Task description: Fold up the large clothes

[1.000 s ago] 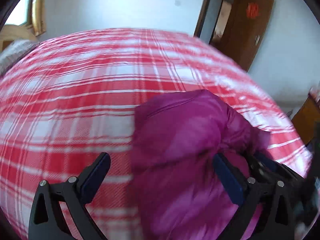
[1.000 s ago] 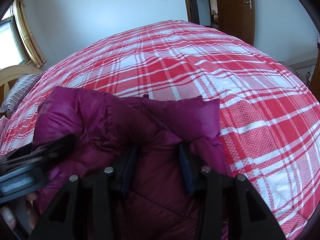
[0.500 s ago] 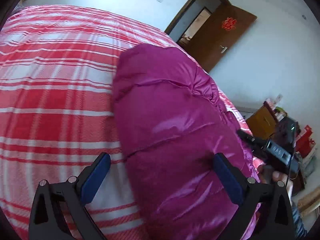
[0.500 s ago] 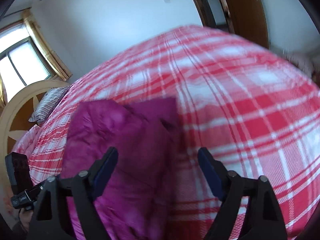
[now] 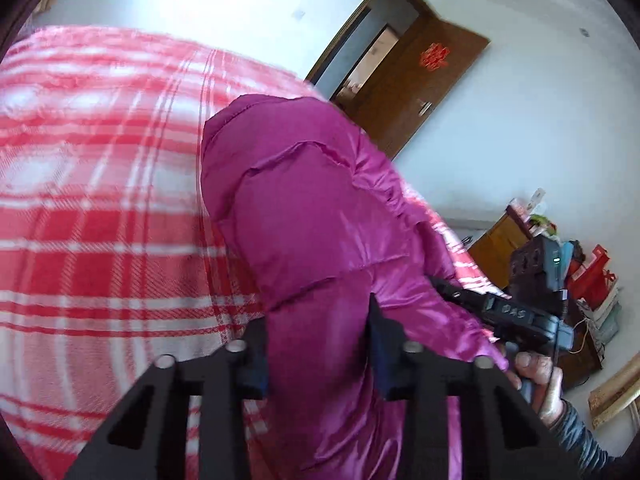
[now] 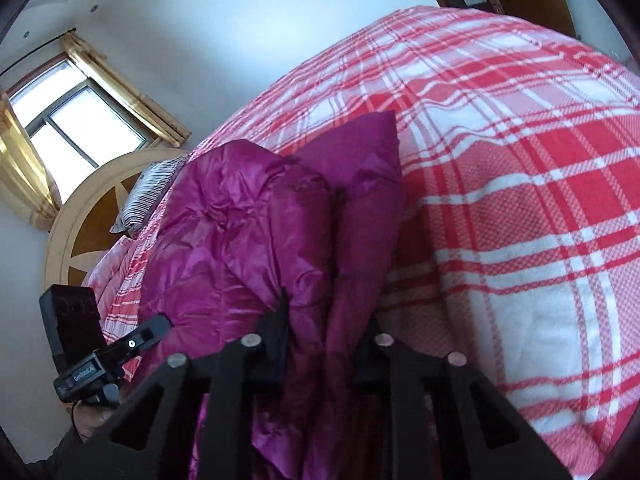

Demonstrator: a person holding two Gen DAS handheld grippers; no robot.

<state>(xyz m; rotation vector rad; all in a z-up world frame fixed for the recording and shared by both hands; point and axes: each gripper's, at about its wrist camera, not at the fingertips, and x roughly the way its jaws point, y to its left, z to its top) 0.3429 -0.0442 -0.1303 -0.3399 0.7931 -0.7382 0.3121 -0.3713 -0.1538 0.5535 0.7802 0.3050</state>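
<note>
A magenta puffer jacket (image 5: 320,220) lies bunched on a bed with a red and white plaid cover (image 5: 100,200). In the left wrist view my left gripper (image 5: 316,344) has its jaws closing, with a thick fold of the jacket pressed between the pads. The right wrist view shows the jacket (image 6: 248,240) again, and my right gripper (image 6: 326,336) closing on a narrower fold at its near edge. The other gripper's black body shows at the jacket's side in each view, its fingertips hidden by fabric.
The plaid cover (image 6: 520,200) spreads wide beyond the jacket. A round wooden headboard (image 6: 80,232), a striped pillow (image 6: 148,192) and a window (image 6: 72,128) are at one end. A brown door (image 5: 420,80) and a cluttered cabinet (image 5: 500,240) stand off the bed's side.
Both grippers stood wide open half a second ago and now have closed onto folds of the jacket. Both views have swung sideways, and the jacket edge sits deeper between the fingers.
</note>
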